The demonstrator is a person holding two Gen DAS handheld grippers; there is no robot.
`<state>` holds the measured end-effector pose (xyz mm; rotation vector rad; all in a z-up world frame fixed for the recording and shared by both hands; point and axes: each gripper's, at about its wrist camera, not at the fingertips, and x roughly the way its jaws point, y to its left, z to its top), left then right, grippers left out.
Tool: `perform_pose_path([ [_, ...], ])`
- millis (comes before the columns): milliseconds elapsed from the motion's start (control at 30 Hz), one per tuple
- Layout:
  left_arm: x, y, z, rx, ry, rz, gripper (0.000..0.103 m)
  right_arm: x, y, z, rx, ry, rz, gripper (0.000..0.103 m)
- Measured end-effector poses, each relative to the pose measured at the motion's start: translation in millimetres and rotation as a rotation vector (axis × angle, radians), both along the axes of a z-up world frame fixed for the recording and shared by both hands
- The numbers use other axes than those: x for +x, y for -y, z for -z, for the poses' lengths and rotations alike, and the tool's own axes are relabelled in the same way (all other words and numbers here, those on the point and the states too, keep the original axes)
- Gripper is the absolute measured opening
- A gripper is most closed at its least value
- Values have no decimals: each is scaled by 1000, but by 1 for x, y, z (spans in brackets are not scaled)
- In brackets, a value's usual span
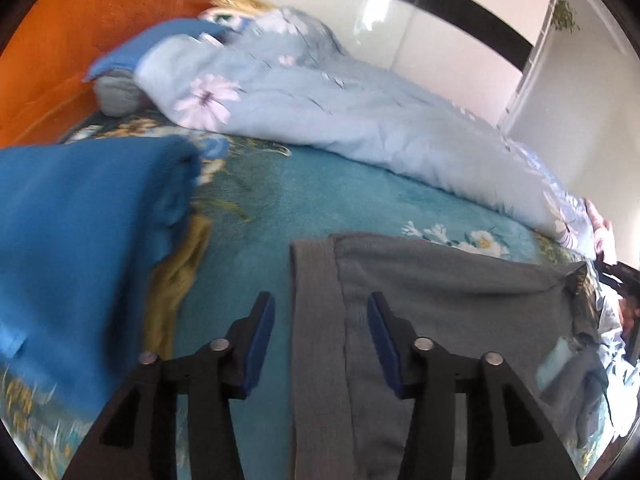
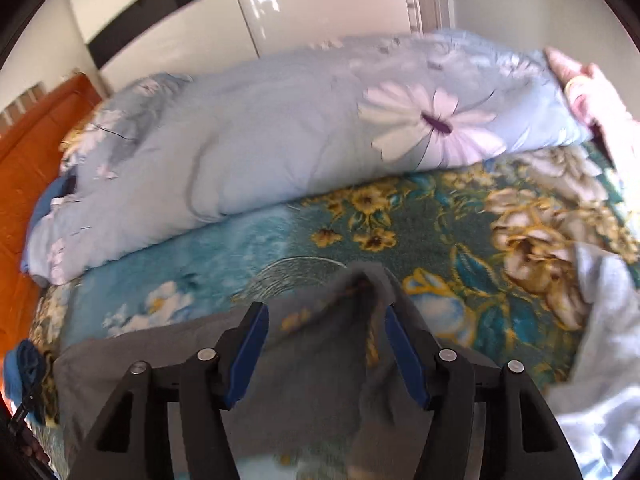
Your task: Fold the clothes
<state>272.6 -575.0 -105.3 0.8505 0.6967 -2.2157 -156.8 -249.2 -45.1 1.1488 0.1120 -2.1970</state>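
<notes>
Both grippers stand apart over a grey garment [image 1: 440,288] on the bed [image 1: 260,216] — left gripper [image 1: 321,312] astride its edge, right gripper [image 2: 326,326] around a raised fold, pads not pressing

Both views are bright with soft daylight and only weak shadows. Glare streaks shine on the glossy far wardrobe [image 1: 400,20]. The fisheye bends the edges inside a black ring. Motion blur smears the near cloth [image 2: 348,320] and blanket [image 2: 460,240].
</notes>
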Motion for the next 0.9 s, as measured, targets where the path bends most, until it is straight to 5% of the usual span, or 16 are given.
perform_pose_path([
  [167,60,-47,17,117,-71,-94,60,76,-89,-8,-88,-5,-3,65],
  [433,115,-85,55,366,-244,-284,60,182,-198,62,56,93,45,65],
  [533,109,-89,58,405,-257,-300,60,200,-206,74,54,109,60,65],
  [633,94,-90,60,418,-244,-309,60,219,-197,69,79,32,4,65],
  [800,71,-91,83,586,-256,-377,60,230,-185,68,82,31,-67,65],
  [900,59,-98,84,556,-254,-382,59,228,-197,73,63,75,-18,65],
])
